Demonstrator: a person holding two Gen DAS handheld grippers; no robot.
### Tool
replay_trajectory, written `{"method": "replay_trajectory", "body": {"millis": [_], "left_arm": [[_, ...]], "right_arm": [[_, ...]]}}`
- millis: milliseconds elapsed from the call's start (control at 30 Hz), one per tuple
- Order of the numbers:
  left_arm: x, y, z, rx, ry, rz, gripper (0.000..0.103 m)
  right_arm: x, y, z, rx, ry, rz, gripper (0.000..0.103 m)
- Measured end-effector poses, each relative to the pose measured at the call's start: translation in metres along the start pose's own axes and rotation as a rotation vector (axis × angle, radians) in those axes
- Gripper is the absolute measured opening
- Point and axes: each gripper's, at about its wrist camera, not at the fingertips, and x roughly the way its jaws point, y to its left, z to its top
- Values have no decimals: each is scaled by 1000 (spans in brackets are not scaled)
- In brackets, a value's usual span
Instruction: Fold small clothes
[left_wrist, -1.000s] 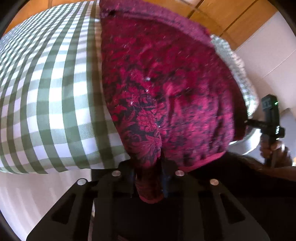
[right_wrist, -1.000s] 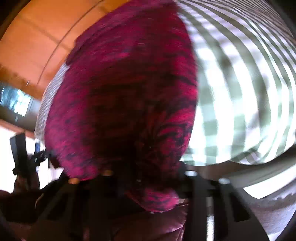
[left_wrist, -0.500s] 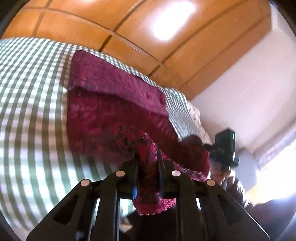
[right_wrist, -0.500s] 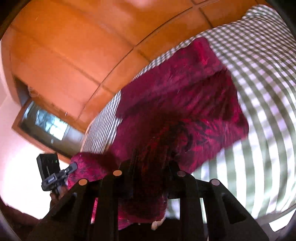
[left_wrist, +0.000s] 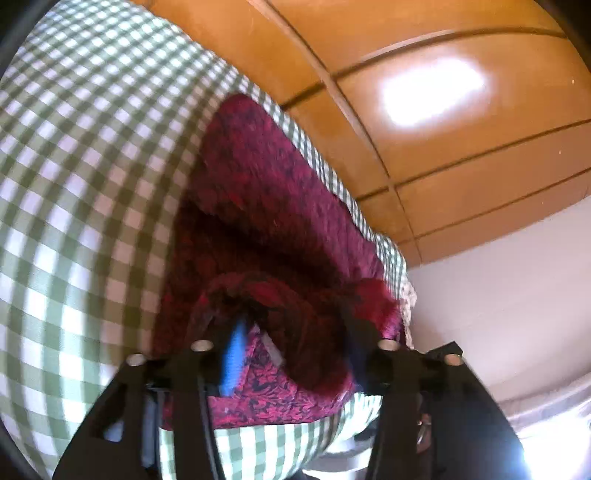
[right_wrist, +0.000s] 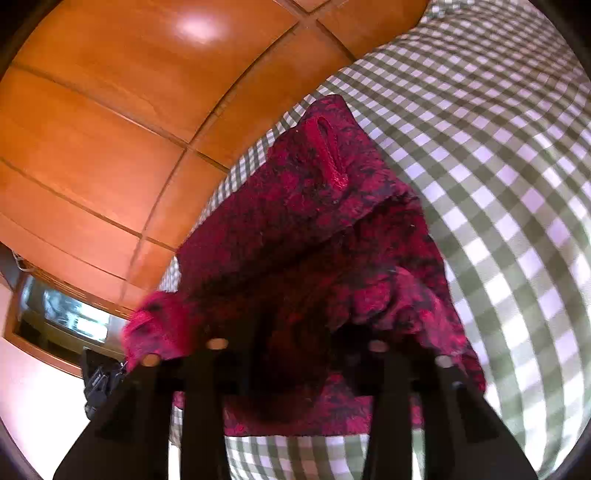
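A crimson garment with a dark floral pattern (left_wrist: 266, 206) lies on the green-and-white checked bed cover (left_wrist: 74, 221), its near part doubled over and bunched. My left gripper (left_wrist: 291, 325) hovers at that near edge with its jaws opening. Cloth sags loosely between the fingers and the blue pad (left_wrist: 232, 354) shows bare. In the right wrist view the same garment (right_wrist: 314, 206) shows a red loop (right_wrist: 327, 151) on its far part. My right gripper (right_wrist: 295, 332) also has its jaws opening, and a slack fold hangs between them without being pinched.
Glossy wooden panelling (left_wrist: 443, 147) rises behind the bed, with a white wall (left_wrist: 498, 295) to its right. The checked cover (right_wrist: 498, 166) spreads wide to the right of the garment. A black device (right_wrist: 98, 380) shows low at the left in the right wrist view.
Both grippers were shut on the garment's edge and carried it up and over the far part. Their jaws have now spread and the cloth hangs loose between them.
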Motion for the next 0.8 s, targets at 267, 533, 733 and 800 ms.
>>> {"method": "replay_trajectory", "body": {"millis": [267,533,733,800], "left_arm": [[-37,19,-16,63,-101,135,82],[-4,14,-63,249,54,135,74],[4,11,-68,328,89,243,17],[-5,10,-72,335,86,238,15]], "right_arm": [[-35,-5,0,-31,-104,19,100],[-18,-26,-34,-263,-11,-346,51],[-19,-19,-41,-290,-62,-383,26],[-26,-14,-42,-289,-71,-371,21]]}}
